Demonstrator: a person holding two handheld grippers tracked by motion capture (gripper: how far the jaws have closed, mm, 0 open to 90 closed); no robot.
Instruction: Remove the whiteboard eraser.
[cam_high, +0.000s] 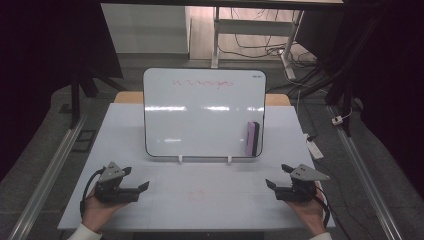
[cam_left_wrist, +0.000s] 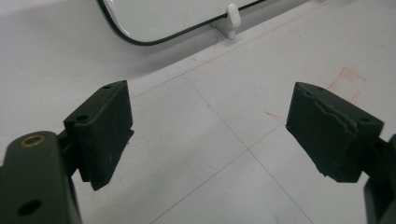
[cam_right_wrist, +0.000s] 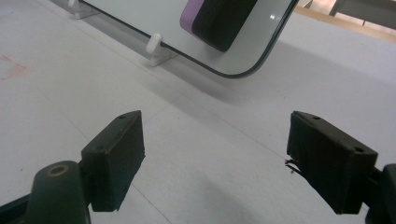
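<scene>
A small whiteboard (cam_high: 204, 112) stands upright on two white feet at the middle of the table, with red scribble (cam_high: 202, 83) near its top edge. A purple and black eraser (cam_high: 252, 138) clings to its lower right corner, and it appears as the eraser (cam_right_wrist: 217, 18) in the right gripper view. My left gripper (cam_high: 136, 179) rests at the table's front left, jaws wide open and empty. At the front right my right gripper (cam_high: 280, 176) is open too, nothing between its jaws. Both point inward toward the board. The board's lower corner (cam_left_wrist: 140, 28) and one foot (cam_left_wrist: 232, 21) lie ahead of the left gripper (cam_left_wrist: 208, 135).
The white table (cam_high: 200, 200) carries faint red marks (cam_high: 196, 195) in front of the board. Metal rails run along both sides of the table. Behind it stand a desk frame with cables (cam_high: 260, 45) and dark curtains.
</scene>
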